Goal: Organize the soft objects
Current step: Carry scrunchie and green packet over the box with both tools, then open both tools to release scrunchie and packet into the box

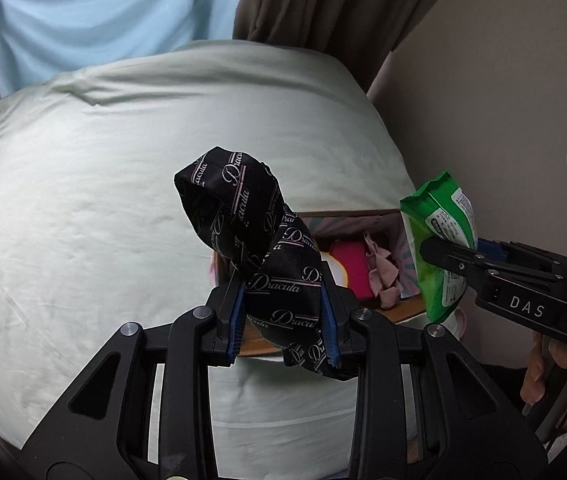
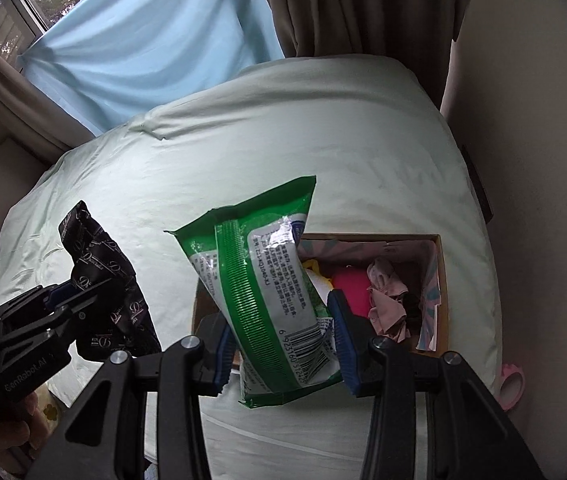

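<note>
My left gripper (image 1: pixel 283 320) is shut on a black satin pouch (image 1: pixel 259 248) printed "Dracula" and holds it above the bed, just left of the box; it also shows in the right wrist view (image 2: pixel 101 276). My right gripper (image 2: pixel 283 340) is shut on a green wet-wipes pack (image 2: pixel 263 276) and holds it over the box's near left corner; the pack also shows in the left wrist view (image 1: pixel 441 240). The open cardboard box (image 2: pixel 441 264) on the bed holds a red item (image 2: pixel 349 286), pink cloth (image 2: pixel 387 300) and something yellow and white.
The bed (image 2: pixel 283 140) has a pale green sheet. A beige wall (image 2: pixel 543 160) runs close along the right. Brown and blue curtains (image 2: pixel 143 48) hang behind the bed. A pink object (image 2: pixel 511 384) lies by the bed's right edge.
</note>
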A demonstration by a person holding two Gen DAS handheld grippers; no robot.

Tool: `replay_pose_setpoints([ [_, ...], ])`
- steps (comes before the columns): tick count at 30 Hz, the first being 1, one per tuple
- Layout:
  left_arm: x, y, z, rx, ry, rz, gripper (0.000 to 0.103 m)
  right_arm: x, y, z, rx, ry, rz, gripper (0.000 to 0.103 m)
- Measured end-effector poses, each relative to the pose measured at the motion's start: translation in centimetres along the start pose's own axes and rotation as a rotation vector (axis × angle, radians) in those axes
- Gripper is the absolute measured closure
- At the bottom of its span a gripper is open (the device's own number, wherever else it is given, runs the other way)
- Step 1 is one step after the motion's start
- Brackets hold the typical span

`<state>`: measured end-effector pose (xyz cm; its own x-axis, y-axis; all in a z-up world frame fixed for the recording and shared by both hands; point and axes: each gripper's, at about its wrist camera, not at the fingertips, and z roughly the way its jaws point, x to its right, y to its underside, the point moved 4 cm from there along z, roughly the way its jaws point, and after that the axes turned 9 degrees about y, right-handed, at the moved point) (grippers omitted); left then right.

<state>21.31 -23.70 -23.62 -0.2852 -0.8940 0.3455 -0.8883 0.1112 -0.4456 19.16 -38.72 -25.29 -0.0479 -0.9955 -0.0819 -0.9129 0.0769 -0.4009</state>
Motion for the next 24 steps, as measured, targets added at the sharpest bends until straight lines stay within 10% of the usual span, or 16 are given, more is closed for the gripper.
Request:
replay_pose_setpoints([
  [22, 1.1, 1.4, 15.6, -0.284, -0.042, 0.033, 0.074, 7.7, -0.6, 12.3, -0.246, 0.007, 0.074, 0.062],
  [24, 1.2, 1.3, 15.7, -0.283, -0.066, 0.049, 0.048, 8.0, -0.6, 12.7, -0.269, -0.011, 0.095, 0.061],
])
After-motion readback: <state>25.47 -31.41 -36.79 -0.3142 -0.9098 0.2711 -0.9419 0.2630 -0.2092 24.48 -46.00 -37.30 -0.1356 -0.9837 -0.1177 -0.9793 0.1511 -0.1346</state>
